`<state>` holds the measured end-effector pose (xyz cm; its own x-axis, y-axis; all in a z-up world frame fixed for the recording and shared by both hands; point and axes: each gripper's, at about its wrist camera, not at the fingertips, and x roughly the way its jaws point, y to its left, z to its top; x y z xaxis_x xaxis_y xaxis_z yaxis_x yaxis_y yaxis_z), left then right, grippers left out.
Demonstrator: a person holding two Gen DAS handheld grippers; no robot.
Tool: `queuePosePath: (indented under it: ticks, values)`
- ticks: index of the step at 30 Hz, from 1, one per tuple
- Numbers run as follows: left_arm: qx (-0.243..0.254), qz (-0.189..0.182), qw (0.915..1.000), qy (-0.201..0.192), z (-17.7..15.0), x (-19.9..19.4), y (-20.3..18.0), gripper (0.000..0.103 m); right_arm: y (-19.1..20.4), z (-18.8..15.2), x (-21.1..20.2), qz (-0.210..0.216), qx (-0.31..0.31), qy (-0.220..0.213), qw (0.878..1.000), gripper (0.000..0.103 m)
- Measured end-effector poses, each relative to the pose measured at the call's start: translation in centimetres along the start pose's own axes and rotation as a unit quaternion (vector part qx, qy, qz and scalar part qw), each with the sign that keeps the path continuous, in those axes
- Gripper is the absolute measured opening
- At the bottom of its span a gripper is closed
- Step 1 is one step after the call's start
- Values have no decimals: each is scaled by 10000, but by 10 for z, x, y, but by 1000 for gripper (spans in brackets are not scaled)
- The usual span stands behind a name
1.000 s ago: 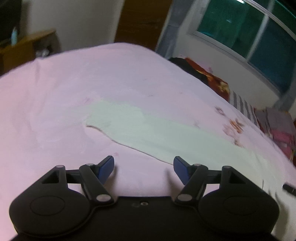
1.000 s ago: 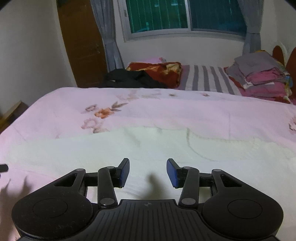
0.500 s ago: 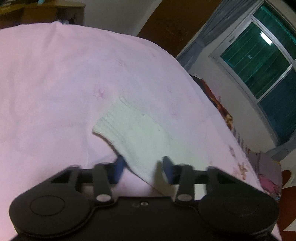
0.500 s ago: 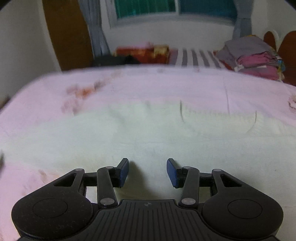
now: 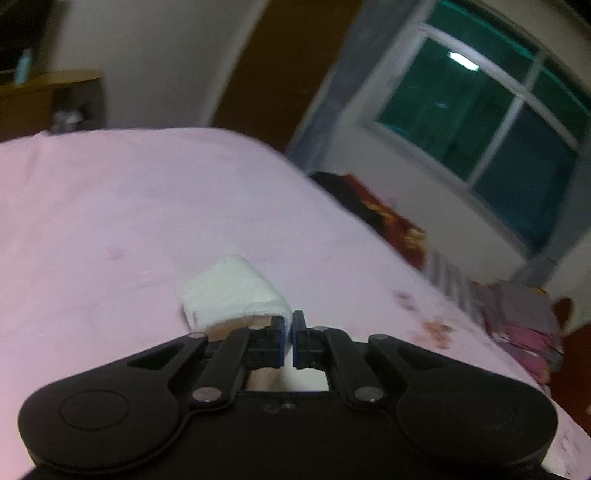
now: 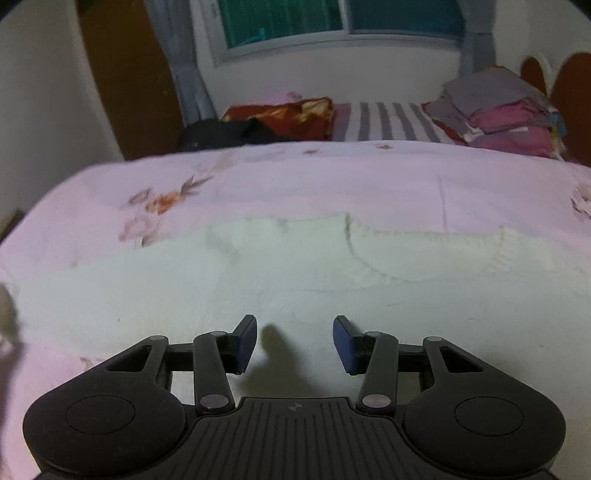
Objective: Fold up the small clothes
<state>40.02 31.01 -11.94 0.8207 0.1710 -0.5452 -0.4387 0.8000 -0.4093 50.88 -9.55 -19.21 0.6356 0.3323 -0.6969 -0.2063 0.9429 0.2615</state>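
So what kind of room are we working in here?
Most likely a bedroom: the white garment lies on a bed with a pink floral bedspread, a curtained window sits behind it, and folded clothes are stacked at the far side.

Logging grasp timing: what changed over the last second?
The left gripper swung to the white garment's sleeve end, closed on it and lifted it off the pink bedspread. The right gripper stayed open above the garment's body.
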Motion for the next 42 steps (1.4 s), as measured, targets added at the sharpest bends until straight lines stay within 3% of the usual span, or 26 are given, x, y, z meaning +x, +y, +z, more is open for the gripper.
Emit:
queuePosePath:
  ticks: [6,10,14,18,22,23,24,29,32,35,36,37,39,42]
  values:
    - [691,-1023,9922,145,-16,-11,-89,3,-18,-1,-17,-2,179,-31,9998,46]
    - [1142,-1862,9741,576,-42,-8,-157,3,-33,-5,-32,-22,256,-66,9996,46]
    - [1414,-2430,9550,947,-76,-2,-210,3,-53,-8,-49,-105,340,-103,9993,46]
    - [1758,-2748,9364,1296,-115,8,-243,3,-75,-13,-66,-285,411,-161,9986,46]
    - [2175,-2751,9213,1678,-163,14,-256,4,-96,-20,-79,-453,545,-158,9974,46]
    - [2328,-2709,9172,1766,-172,17,-259,5,-99,-21,-81,-487,574,-155,9970,46]
    - [2466,-2624,9136,1890,-179,21,-260,15,-103,-22,-83,-509,611,-145,9967,46]
    - [2990,-2317,9080,1803,-189,13,-251,37,-105,-23,-89,-366,733,-156,9965,46]
    - [2993,-2161,9140,1683,-180,-1,-230,49,-96,-21,-89,-149,726,-203,9970,46]
    - [2963,-1932,9212,1623,-170,-9,-211,50,-85,-18,-88,69,695,-216,9973,46]
    - [2953,-1824,9239,1612,-168,-11,-204,50,-81,-17,-87,129,664,-205,9975,50]
    - [2934,-1715,9266,1609,-166,-11,-197,50,-75,-17,-87,180,622,-197,9977,66]
    - [2872,-1485,9334,1558,-166,-13,-184,49,-63,-18,-86,279,511,-235,9980,83]
    - [2844,-1279,9372,1565,-169,-15,-174,47,-42,-20,-80,238,213,-181,9993,82]
